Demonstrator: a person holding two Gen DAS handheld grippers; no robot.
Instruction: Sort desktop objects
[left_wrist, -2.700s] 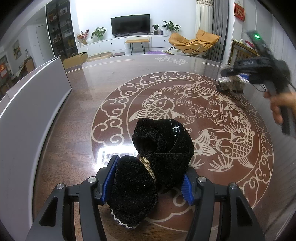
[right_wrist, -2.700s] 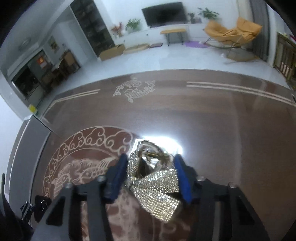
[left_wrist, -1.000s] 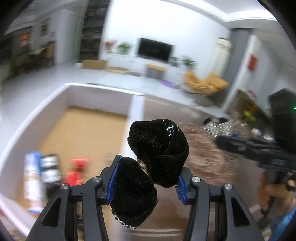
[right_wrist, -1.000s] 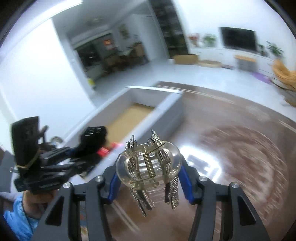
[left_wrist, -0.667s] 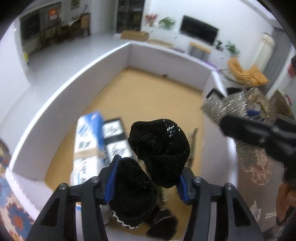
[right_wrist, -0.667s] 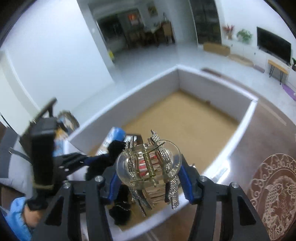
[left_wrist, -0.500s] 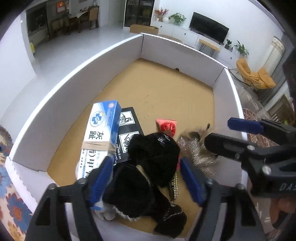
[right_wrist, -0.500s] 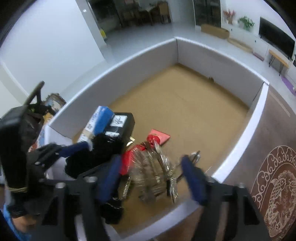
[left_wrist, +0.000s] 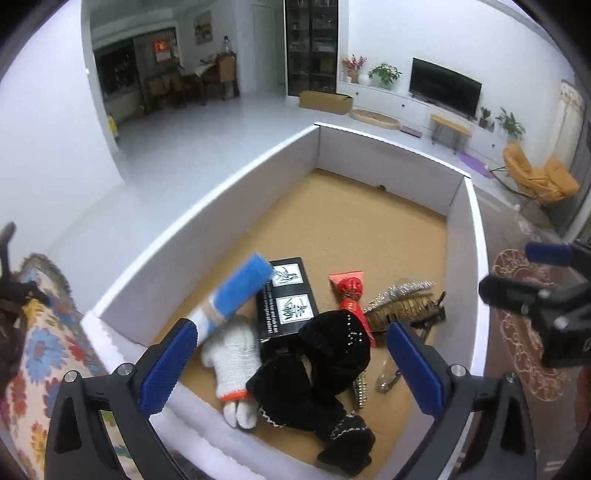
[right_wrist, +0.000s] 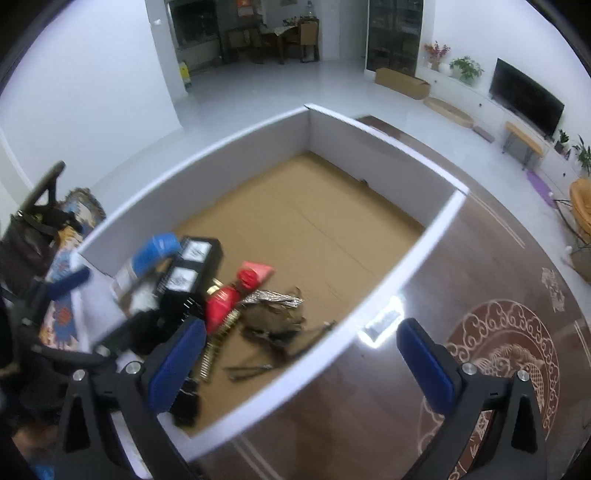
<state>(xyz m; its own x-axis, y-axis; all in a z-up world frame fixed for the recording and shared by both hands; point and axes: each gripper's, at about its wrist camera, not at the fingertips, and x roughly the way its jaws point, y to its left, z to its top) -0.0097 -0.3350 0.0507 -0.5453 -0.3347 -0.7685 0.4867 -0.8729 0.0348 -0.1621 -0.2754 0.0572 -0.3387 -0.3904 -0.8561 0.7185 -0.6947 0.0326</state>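
Sorted items in the white-walled cardboard box (left_wrist: 236, 177)

The black velvet bow hair clip (left_wrist: 325, 365) lies crumpled at the near end of the box's brown floor, a white knitted glove (left_wrist: 232, 358) touching its left side. Just beyond it sit a black printed carton (left_wrist: 288, 299) and a tilted blue-and-white carton (left_wrist: 236, 288). To the right lie a red tasselled ornament (left_wrist: 351, 291) and the silver rhinestone claw clip (left_wrist: 402, 301), on its side.

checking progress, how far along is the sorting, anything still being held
The black bow and sparkly hair clip lie in the white box with the earlier items. Nothing is in hand: left gripper and right gripper are open. No unsorted items show on the table.
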